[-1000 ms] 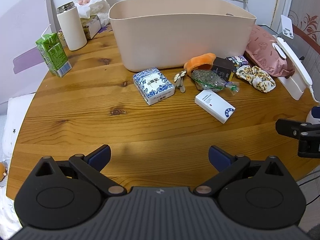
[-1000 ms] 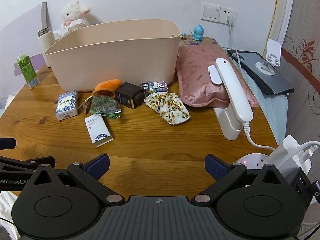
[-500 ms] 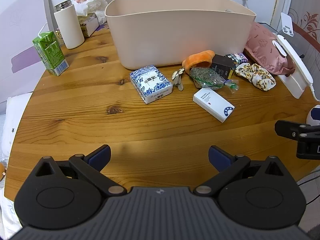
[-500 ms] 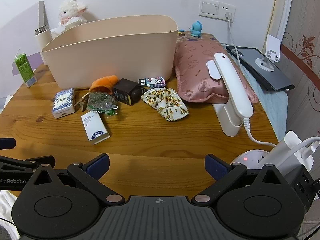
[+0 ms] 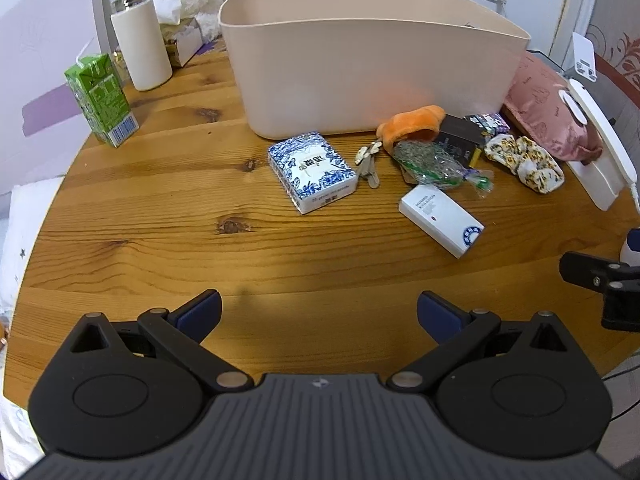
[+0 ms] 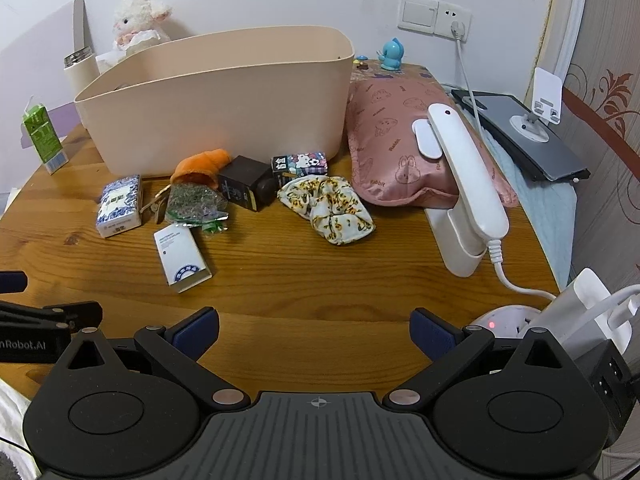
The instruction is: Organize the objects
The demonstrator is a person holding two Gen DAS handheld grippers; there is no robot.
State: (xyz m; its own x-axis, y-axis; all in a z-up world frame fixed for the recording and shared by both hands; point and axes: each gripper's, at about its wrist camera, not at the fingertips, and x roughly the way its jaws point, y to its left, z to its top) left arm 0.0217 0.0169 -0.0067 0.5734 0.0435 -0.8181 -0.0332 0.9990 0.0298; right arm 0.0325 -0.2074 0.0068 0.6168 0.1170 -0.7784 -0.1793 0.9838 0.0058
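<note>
1. Since the frame 1 s ago: both cams have eased fwd toward the beige bin (image 5: 372, 60); items sit a bit nearer, nothing on the surface (image 5: 160, 208) has shifted.
2. Left gripper (image 5: 319, 312) jaws spread wide, holding nothing; right gripper (image 6: 314, 330) likewise released, empty.
3. Step, prob: approach, no pick begun. Next move calls for choosing one item, lowering over it, closing.
4. Nearest to the bin's front wall: blue-white box (image 5: 312, 172), keys (image 5: 368, 162), orange plush (image 5: 412, 126), green packet (image 5: 432, 160).
5. Further from the bin: white box (image 5: 440, 220), lying flat, easy to straddle. Floral scrunchie (image 6: 326, 208) off the bin's right corner, soft, crumpled.
</note>
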